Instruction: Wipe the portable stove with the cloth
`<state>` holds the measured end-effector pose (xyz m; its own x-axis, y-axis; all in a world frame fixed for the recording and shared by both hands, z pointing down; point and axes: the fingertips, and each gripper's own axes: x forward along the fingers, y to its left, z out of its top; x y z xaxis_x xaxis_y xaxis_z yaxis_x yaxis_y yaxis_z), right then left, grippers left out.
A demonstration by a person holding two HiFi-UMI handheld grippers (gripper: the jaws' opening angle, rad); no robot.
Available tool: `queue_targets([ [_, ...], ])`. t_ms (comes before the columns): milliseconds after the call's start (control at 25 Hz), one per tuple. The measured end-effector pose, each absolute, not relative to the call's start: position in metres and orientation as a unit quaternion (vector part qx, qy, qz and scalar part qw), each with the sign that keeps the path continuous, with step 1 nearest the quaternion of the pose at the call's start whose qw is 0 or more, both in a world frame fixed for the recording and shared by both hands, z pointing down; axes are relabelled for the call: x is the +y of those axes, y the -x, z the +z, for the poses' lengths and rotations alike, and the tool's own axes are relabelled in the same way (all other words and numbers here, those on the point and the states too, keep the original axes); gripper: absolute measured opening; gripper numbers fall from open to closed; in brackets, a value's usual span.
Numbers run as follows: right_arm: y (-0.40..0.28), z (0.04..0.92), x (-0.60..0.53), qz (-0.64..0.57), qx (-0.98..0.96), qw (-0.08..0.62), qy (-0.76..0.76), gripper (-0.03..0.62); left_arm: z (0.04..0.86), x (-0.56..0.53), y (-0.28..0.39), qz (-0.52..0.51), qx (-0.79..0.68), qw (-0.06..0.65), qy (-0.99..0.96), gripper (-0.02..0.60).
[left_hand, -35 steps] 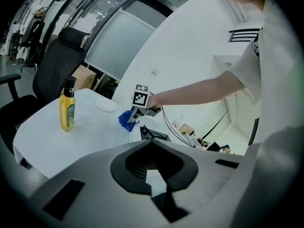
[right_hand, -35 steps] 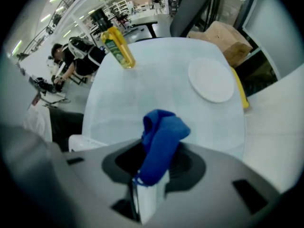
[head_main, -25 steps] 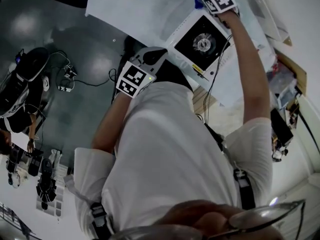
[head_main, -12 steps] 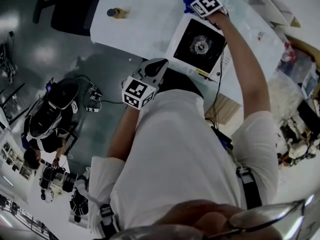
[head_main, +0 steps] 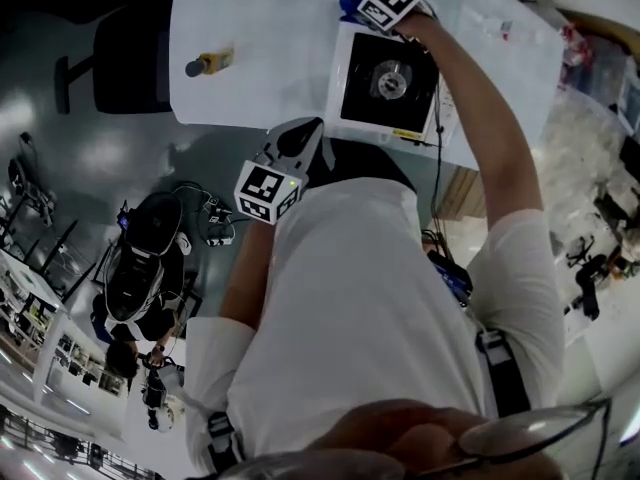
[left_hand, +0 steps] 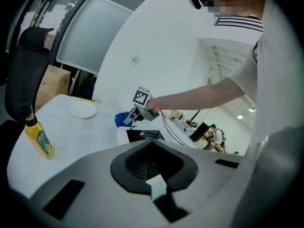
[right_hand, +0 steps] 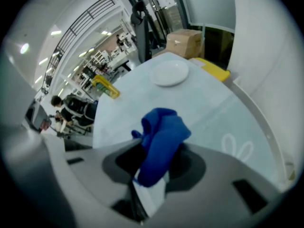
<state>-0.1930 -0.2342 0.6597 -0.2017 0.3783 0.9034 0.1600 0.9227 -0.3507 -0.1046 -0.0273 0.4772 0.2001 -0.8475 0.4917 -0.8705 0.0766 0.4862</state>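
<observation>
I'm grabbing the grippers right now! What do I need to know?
Right gripper: jaws shut on the blue cloth, at the far edge of the portable stove.
Left gripper: jaws together, empty, held short of the table's near edge.
The stove sits on the white table. A yellow bottle and a plate lie further left.
Done: cloth is picked up.
Left: wipe the stove. How much is already wiped cannot be told.

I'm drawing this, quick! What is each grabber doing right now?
Left gripper: shut, holding nothing.
Right gripper: shut on the blue cloth.
</observation>
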Motion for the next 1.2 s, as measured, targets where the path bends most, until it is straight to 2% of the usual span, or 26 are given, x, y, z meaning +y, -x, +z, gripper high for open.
queue_targets([
  [1200, 0.090, 0.666, -0.301, 0.159, -0.763, 0.618, 0.108, 0.133, 0.478, -0.059, 0.081, 0.044, -0.579, 0.377, -0.721, 0.031],
])
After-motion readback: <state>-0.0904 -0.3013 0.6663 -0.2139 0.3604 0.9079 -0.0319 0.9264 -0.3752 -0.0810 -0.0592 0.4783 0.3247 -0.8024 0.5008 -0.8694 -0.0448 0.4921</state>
